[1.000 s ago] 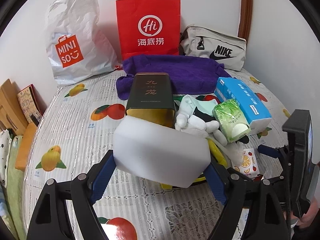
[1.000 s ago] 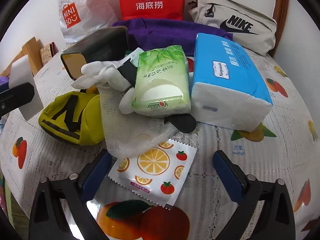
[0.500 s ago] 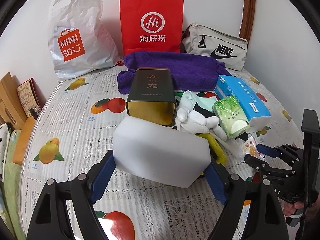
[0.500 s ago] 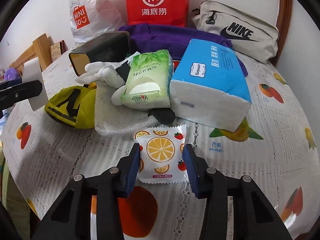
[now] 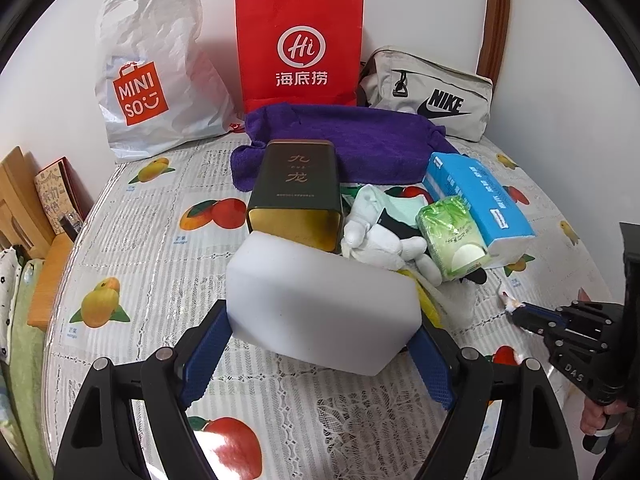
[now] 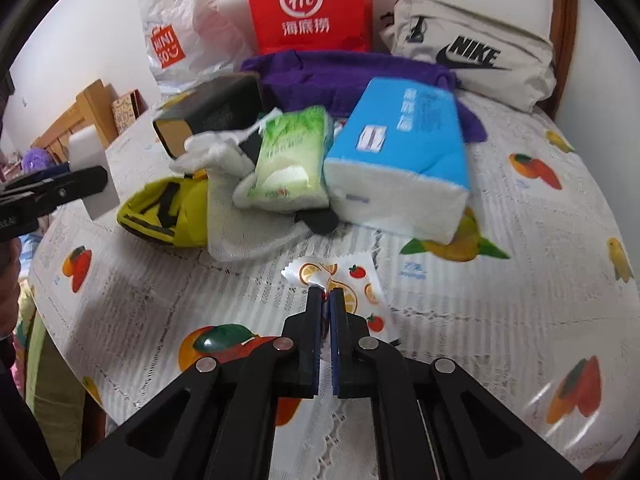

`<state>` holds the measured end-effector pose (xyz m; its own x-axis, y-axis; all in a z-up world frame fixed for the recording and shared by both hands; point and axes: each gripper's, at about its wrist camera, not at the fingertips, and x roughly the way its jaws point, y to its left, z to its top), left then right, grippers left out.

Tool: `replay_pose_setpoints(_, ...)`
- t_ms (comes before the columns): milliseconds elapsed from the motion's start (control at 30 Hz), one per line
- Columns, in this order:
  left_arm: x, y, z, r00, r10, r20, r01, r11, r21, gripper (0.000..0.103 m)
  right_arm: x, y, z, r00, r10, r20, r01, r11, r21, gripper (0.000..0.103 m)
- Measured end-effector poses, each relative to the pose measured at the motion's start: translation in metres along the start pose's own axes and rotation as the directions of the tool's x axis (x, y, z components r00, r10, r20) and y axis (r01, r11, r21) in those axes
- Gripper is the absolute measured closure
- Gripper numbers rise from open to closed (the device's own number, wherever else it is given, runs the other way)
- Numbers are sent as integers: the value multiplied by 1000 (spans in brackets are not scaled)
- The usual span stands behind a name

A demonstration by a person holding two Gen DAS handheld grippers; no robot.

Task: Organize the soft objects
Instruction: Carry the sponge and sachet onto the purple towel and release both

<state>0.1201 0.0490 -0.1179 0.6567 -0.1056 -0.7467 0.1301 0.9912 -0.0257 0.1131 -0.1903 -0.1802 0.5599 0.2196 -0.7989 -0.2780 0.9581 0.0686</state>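
My left gripper [image 5: 320, 320] is shut on a white foam block [image 5: 320, 300] and holds it above the table. My right gripper [image 6: 326, 294] is shut on the edge of a flat sachet with orange-slice print [image 6: 352, 280], crumpling and lifting that edge. In the left wrist view the right gripper [image 5: 516, 312] sits low at the right. Behind the sachet lie a blue tissue pack [image 6: 400, 152], a green tissue pack [image 6: 292, 160], a white plush toy [image 6: 212, 152], a yellow pouch [image 6: 168, 216] and a white mesh cloth [image 6: 248, 228].
A dark tin [image 5: 296, 184] lies in front of a purple towel [image 5: 352, 136]. Against the wall stand a red paper bag [image 5: 300, 48], a white Miniso bag [image 5: 152, 80] and a grey Nike bag [image 5: 432, 96]. The fruit-print tablecloth [image 5: 140, 240] drops off at the left, beside wooden furniture [image 5: 20, 200].
My right gripper went from wide open to shut on the sachet's near edge and pulled back a little. The left gripper and its foam block stayed still.
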Motion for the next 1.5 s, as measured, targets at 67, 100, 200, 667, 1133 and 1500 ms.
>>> replay_pose_setpoints(67, -3, -3, 4, 1000, -3, 7, 3, 1000, 0, 20, -9, -2, 4, 1000, 5, 12, -5, 1000, 3, 99)
replay_pose_setpoints(100, -5, -4, 7, 1000, -8, 9, 8, 1000, 1, 20, -13, -2, 6, 1000, 9, 18, -9, 1000, 4, 100)
replay_pose_setpoints(200, -10, -5, 15, 1000, -19, 15, 20, 1000, -7, 20, -25, -4, 13, 999, 13, 36, -13, 1000, 5, 100)
replay_pose_setpoints(667, -9, -7, 55, 999, -28, 26, 28, 999, -23, 20, -49, -18, 69, 994, 2, 111, -3, 1000, 7, 100)
replay_pose_setpoints(1133, 13, 7, 116, 999, -16, 48, 18, 998, -52, 20, -33, -43, 151, 986, -6, 169, 2, 1000, 27, 99)
replay_pose_setpoints(1500, 57, 29, 164, 1000, -15, 6, 15, 996, -84, 20, 10, -64, 213, 986, -23, 165, 18, 999, 33, 99)
